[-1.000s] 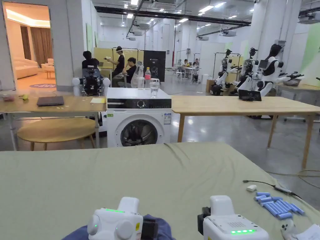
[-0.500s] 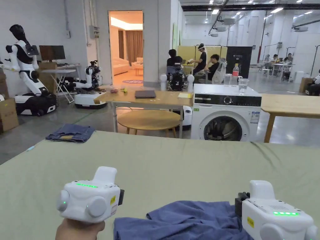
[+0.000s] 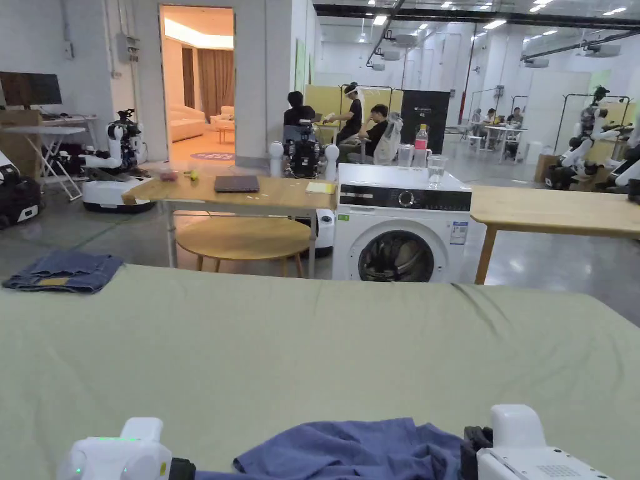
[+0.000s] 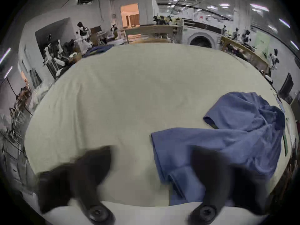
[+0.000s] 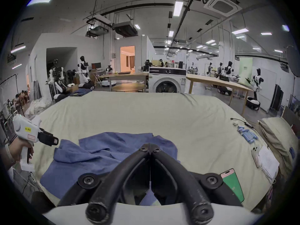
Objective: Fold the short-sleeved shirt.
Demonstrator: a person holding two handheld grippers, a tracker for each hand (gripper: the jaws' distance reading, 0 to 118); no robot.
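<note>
Blue short-sleeved shirt (image 5: 103, 153) lies crumpled at near edge of pale green table cover (image 3: 312, 350). Right gripper (image 5: 150, 147): jaws closed tip to tip w/ nothing between, poised above shirt. Left gripper (image 4: 151, 153): jaws spread wide, blurred, one over bare cover, other over shirt edge. Folded jeans (image 3: 62, 272) at far left corner.

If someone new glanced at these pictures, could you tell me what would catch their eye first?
Probably the crumpled blue shirt, lying unfolded at the near edge of the wide pale green cloth-covered table. Next, the white washing machine just beyond the table's far edge, with a glass on top. The right gripper has its jaws closed together above the shirt, while the left gripper, blurred, has its jaws spread wide apart at the shirt's edge.
</note>
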